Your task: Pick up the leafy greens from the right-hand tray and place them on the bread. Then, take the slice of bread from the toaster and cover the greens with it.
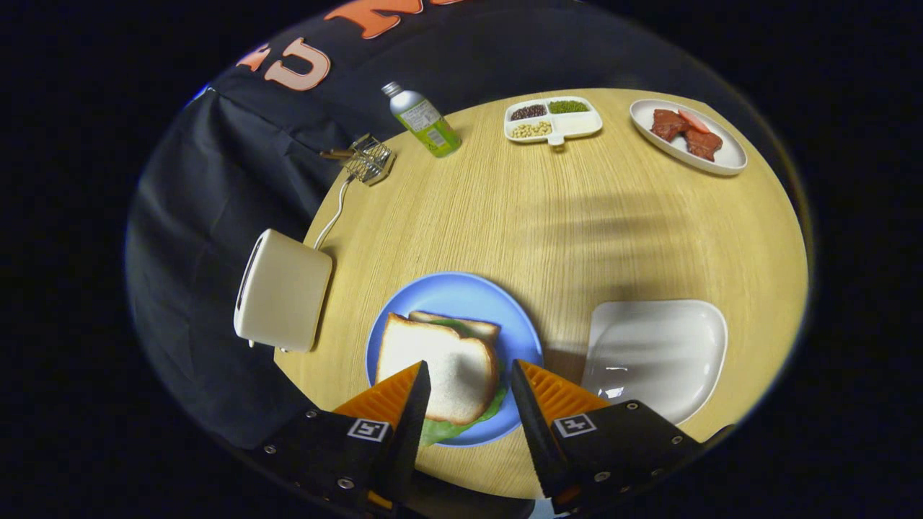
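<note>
On the blue plate point(461, 295) lies a stack: a lower bread slice point(458, 322) peeking out at the back, leafy greens point(447, 429) showing at the near edge, and a top bread slice point(440, 367) covering them. My gripper point(470, 393) hovers above the near side of the plate, open, nothing between its fingers. The fingers straddle the near part of the top slice without touching it. A cream toaster point(283, 292) stands to the left of the plate at the table's edge. The white tray point(660, 353) to the right of the plate is bare.
Far across the round wooden table point(577, 223) stand a green-labelled bottle point(424, 120), a divided dish of beans point(551, 119) and an oval plate with meat slices point(689, 135). A small wire rack point(368, 160) sits by the toaster's cord at the table's left edge.
</note>
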`<action>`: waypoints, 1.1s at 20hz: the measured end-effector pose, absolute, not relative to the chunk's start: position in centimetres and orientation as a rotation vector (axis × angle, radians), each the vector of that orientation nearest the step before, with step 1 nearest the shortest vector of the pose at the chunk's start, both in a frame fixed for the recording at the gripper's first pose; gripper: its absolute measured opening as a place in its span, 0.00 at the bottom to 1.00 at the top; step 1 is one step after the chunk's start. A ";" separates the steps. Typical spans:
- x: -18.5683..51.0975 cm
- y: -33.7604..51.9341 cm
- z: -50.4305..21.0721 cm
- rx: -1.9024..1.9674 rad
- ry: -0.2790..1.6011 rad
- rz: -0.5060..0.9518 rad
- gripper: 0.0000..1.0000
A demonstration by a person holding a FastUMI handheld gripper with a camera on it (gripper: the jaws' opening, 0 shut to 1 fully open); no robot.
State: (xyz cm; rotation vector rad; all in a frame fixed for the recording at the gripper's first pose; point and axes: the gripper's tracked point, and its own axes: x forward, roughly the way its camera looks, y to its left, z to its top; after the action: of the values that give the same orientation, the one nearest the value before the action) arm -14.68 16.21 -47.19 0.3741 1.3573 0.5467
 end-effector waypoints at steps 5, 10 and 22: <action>-10.0 15.4 -40.5 0.372 1.158 0.540 0.81; -5.1 13.9 -32.3 0.364 0.914 0.510 0.91; 2.0 8.5 -13.3 0.260 0.367 0.350 0.97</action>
State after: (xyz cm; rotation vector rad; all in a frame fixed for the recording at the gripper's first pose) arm 1.99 8.52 -13.35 0.2599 0.3674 0.3501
